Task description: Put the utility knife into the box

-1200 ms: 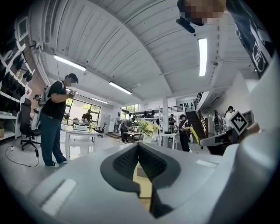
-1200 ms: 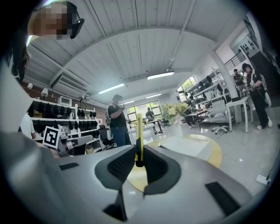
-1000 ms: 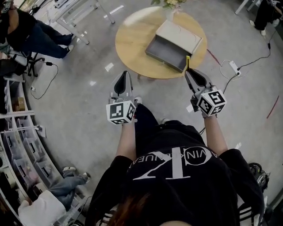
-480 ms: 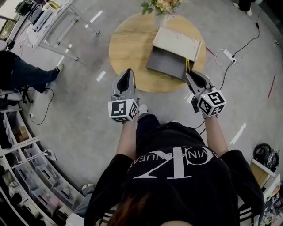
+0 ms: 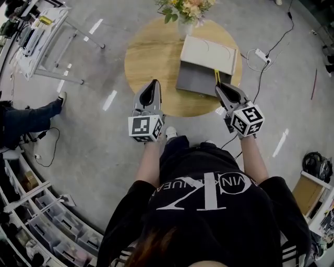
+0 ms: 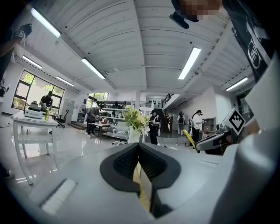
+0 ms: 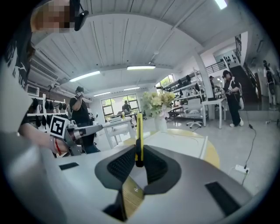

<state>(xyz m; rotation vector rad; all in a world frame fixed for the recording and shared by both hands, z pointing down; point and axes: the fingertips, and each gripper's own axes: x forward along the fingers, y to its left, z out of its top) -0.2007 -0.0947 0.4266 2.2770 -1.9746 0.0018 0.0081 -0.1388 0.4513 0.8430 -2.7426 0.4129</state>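
A yellow utility knife [image 5: 217,76] [image 7: 139,135] sticks forward out of my right gripper [image 5: 223,89] [image 7: 138,165], which is shut on it. The knife's tip hangs over the near right corner of the grey open box [image 5: 195,78], whose pale lid [image 5: 209,54] stands back behind it on the round wooden table [image 5: 151,57]. My left gripper [image 5: 152,86] [image 6: 139,147] is shut with nothing in it, at the table's near edge, left of the box. The knife [image 6: 189,138] and the right gripper [image 6: 214,142] also show at the right of the left gripper view.
A vase of flowers [image 5: 186,10] stands at the table's far edge. A power strip [image 5: 262,56] and cables lie on the floor to the right. A white desk [image 5: 39,39] stands at far left, shelving [image 5: 47,229] at lower left. A person's leg [image 5: 31,116] shows at left.
Both grippers have come closer to the table; the knife's tip now reaches over the box's near right corner. The left gripper now sits at the table's edge.
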